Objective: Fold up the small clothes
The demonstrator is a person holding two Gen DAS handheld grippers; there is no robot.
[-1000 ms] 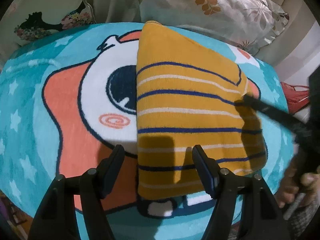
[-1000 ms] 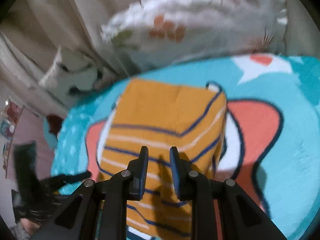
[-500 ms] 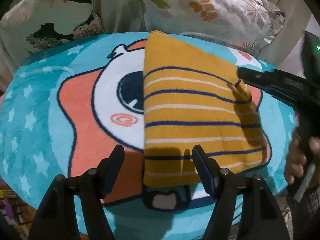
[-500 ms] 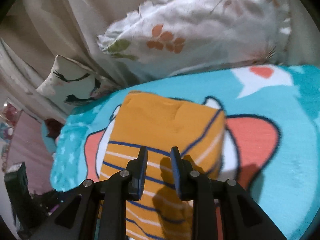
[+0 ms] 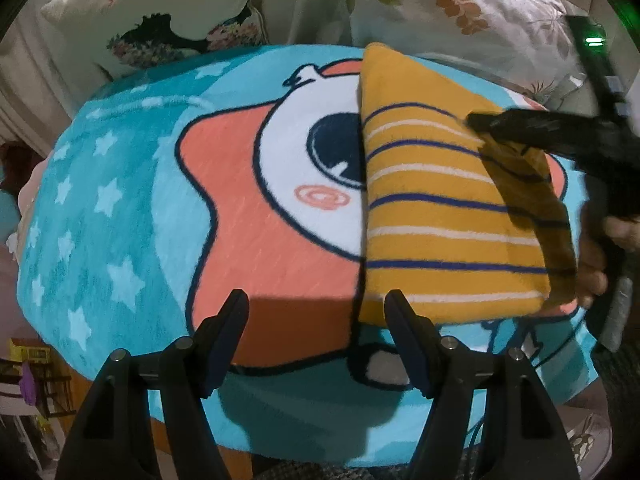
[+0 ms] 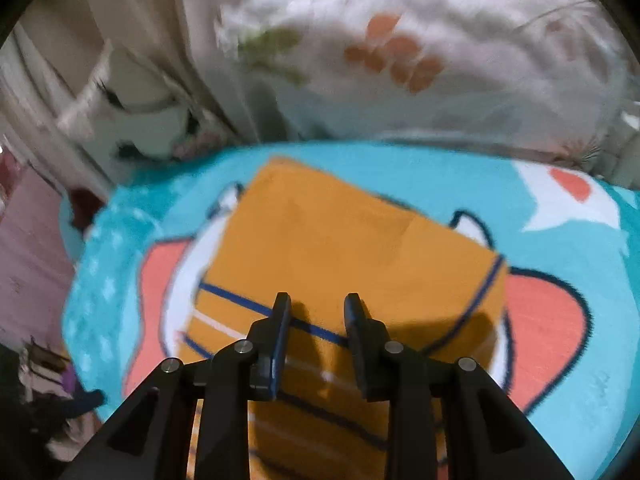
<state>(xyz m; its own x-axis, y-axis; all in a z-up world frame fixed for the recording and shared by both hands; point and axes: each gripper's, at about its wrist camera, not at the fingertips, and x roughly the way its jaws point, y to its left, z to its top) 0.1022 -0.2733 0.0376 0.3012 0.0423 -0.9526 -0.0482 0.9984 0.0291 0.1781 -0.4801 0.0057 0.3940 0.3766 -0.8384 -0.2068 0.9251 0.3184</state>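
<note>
Since the folded mustard striped garment on the cartoon rug looks soft and light, an edge grasp is advised; left gripper gapes empty, right gripper is opening, nothing held.

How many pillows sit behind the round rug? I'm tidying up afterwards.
2 in view: a white pillow with a black figure print behind the rug's far left edge, and a leaf-print pillow behind its far right. Others may lie outside the frame.
</note>
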